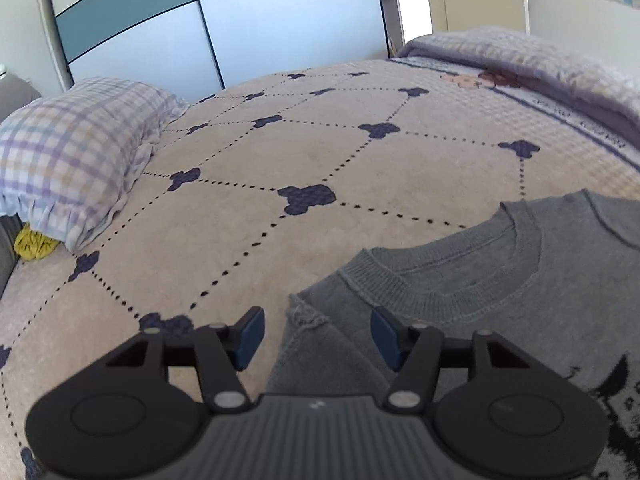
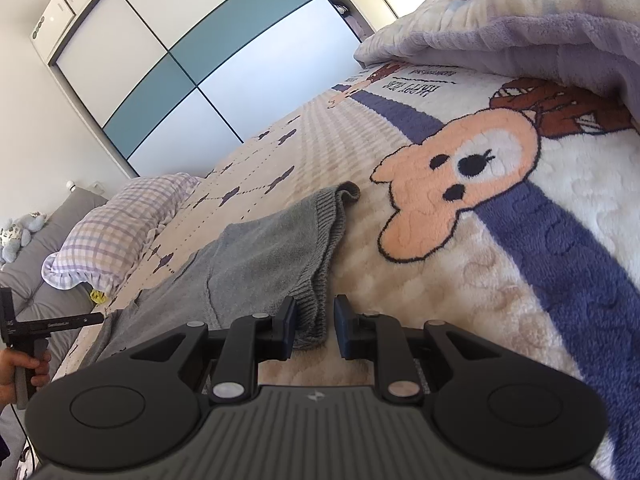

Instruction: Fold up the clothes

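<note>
Both grippers, left (image 1: 316,334) and right (image 2: 315,327), are held released, nothing grasped. A grey sweater (image 1: 500,280) is spread on the bed (image 1: 240,208); its cuff (image 2: 314,320) is seen between the right jaws.

On the white band of the blanket (image 2: 404,92), seen in the right wrist view, dark capital letters are printed upside down; "HAPPY" can be made out, while the word beside it and the smaller line above are too blurred to be read. In the left wrist view the same lettering appears only as illegible dark marks.
</note>
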Available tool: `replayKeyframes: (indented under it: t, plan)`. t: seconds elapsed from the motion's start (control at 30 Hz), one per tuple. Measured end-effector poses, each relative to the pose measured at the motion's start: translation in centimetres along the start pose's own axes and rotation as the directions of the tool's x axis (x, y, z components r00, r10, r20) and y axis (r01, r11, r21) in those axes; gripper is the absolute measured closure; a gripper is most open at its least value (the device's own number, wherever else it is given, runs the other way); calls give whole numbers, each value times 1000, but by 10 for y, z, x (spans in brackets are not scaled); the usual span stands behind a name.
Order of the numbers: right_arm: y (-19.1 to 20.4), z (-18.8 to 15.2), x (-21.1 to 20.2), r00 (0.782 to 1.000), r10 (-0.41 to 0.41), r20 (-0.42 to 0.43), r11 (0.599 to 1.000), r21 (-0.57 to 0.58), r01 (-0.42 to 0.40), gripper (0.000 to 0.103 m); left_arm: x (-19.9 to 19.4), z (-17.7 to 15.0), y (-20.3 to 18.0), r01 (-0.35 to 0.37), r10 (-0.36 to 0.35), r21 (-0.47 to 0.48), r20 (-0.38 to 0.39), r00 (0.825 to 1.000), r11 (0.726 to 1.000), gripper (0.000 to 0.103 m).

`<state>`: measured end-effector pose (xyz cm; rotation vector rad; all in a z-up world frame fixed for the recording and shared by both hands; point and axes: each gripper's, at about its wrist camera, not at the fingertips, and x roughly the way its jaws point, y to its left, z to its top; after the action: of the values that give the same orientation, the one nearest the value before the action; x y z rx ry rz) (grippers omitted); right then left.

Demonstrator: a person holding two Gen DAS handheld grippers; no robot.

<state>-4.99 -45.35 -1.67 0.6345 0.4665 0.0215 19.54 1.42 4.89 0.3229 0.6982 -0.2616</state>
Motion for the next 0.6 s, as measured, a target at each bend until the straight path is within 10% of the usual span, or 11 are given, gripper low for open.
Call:
replayKeyframes:
  t: [0.07,0.17,0.6]
  plan:
    - [0,0,0,1000,-1,3,1000,-3,1,82,14,-1,-1,-45,46,18,-45,998,999,74]
    - [1,-1,-1,1000,-2,8,1000,-7,2,82,14,-6,19,-44,41,-91,-36,998,995,89]
    - [2,-2,-3,1000,-11,26,1000,-13,12,82,33,-11,87,-124,119,-478,-42,992,870,89]
